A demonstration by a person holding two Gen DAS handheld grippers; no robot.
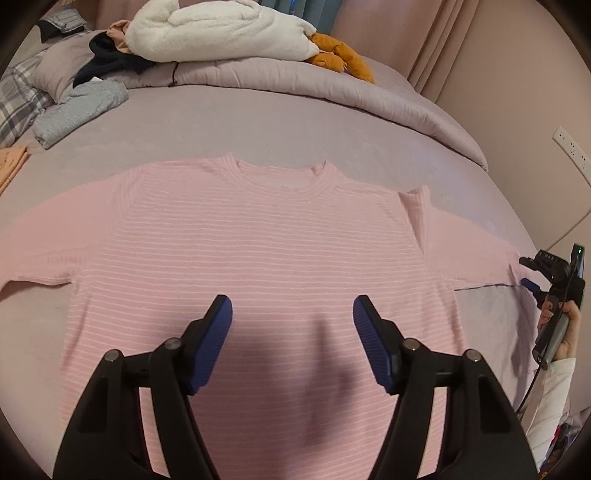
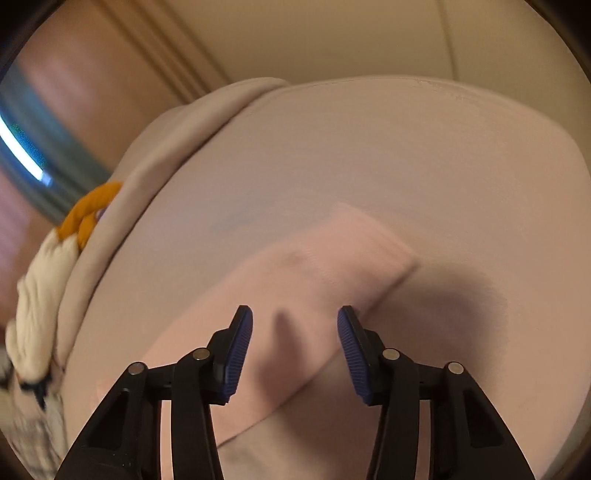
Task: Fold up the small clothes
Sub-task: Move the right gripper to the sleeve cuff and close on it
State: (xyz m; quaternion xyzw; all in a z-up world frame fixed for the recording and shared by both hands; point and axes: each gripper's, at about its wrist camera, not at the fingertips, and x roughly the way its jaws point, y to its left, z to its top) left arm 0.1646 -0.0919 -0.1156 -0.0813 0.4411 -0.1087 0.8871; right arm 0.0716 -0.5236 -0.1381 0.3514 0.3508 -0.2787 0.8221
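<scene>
A pink striped long-sleeved top (image 1: pixel 258 236) lies flat on the bed, collar away from me and sleeves spread to both sides. My left gripper (image 1: pixel 291 314) hovers over the middle of its body, open, with nothing between the blue pads. In the left wrist view a hand holds my right gripper (image 1: pixel 532 286) at the end of the right sleeve. The blurred right wrist view shows that sleeve (image 2: pixel 332 266) and its cuff below my right gripper (image 2: pixel 294 325), which is open with the fabric under it and not pinched.
A lilac sheet (image 1: pixel 258 122) covers the bed. A rolled duvet (image 1: pixel 332 85) with a white plush toy (image 1: pixel 221 29) and orange toy feet (image 1: pixel 340 55) lies at the far side. Folded grey clothes (image 1: pixel 81 107) and a dark garment (image 1: pixel 110 62) sit far left. A wall socket (image 1: pixel 570 151) is at the right.
</scene>
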